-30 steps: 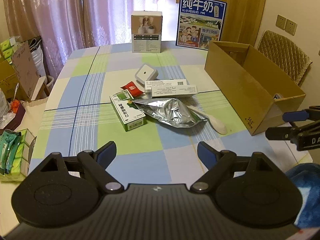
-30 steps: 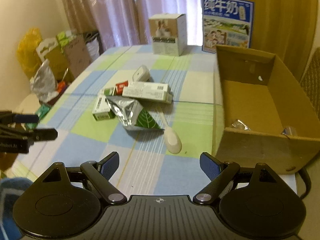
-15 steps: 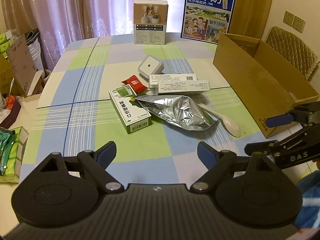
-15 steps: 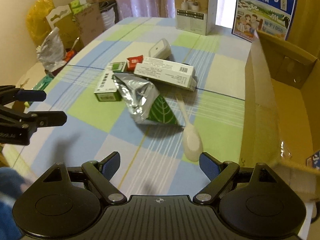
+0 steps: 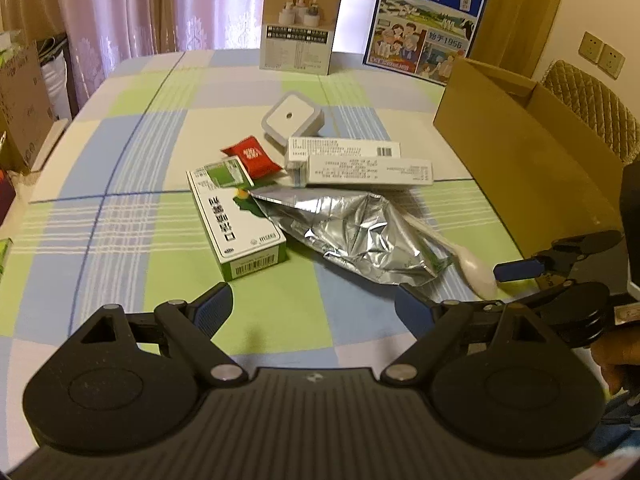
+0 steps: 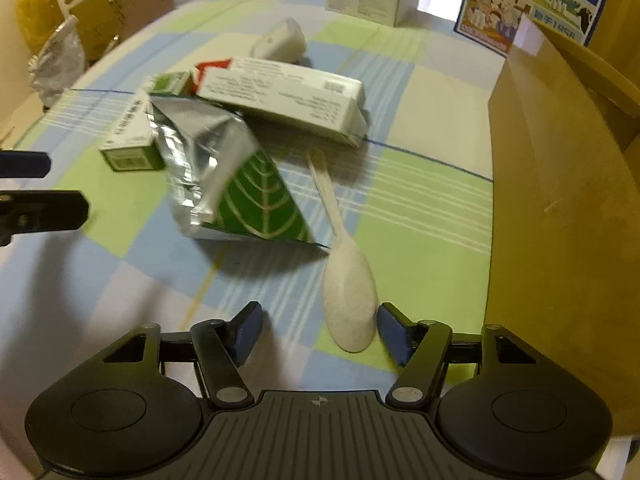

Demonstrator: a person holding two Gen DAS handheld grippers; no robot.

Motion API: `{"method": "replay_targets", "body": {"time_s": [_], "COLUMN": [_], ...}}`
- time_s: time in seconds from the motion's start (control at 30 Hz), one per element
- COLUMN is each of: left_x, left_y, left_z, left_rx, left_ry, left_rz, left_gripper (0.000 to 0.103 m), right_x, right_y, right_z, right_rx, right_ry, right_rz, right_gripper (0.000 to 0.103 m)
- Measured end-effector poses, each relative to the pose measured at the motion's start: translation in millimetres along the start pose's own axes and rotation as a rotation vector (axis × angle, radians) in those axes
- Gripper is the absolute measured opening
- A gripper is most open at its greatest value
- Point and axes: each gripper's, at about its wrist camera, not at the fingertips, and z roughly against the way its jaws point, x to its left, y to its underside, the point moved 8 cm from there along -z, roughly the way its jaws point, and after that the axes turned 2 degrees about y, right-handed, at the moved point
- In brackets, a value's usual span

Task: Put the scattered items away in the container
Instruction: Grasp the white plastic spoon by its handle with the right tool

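Scattered on the checked tablecloth are a green box (image 5: 236, 220), a silver foil pouch (image 5: 360, 232), two long white boxes (image 5: 360, 164), a red sachet (image 5: 252, 156), a white square device (image 5: 292, 120) and a white plastic spoon (image 6: 348, 296). The open cardboard box (image 5: 520, 160) stands to their right. My right gripper (image 6: 320, 330) is low over the table. Its jaws are closing with the spoon's bowl between them, near the right pad and not clamped. My left gripper (image 5: 316, 306) hangs open just short of the green box, holding nothing.
A tan product box (image 5: 300, 28) and a blue milk carton (image 5: 428, 28) stand at the table's far edge. A quilted chair (image 5: 592, 108) is behind the cardboard box. Bags and cartons (image 6: 80, 20) crowd the floor at the left. A hand (image 5: 616, 360) holds the right gripper.
Both grippers have dropped and moved in toward the pile. The right one came down over the spoon's bowl and its jaws have narrowed around it.
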Motion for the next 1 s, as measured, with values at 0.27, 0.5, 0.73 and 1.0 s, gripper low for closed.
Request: {"method": "replay_targets", "body": {"time_s": [0.27,0.5,0.73,1.0], "left_x": [12.1,22.0,18.4,12.5], "left_y": [5.4,4.0,3.5,5.3], "left_z": [-8.8,-4.3,-3.6,-18.0], "left_rx": [0.001,-0.018,-0.019,0.028], "left_ry": [0.031,0.024,0.027,0.038], "left_rz": [0.074,0.131,0.116,0.111], "left_gripper": [0.085,0.085,0.085,0.085], "right_x": [4.0,36.7,65.4,20.8], "right_y": [-10.8,-9.6,-2.5,-8.0], "right_z": [-2.9,0.3,4.1,-1.0], "right_rx": [-0.034,-0.033,-0.012,-0.033], "right_ry": [-0.032,-0.121,-0.259,-0.123], "right_rz": [-0.021,0.038,0.065,-0.049], "right_gripper": [0.025,0.024,0.023,0.006]}}
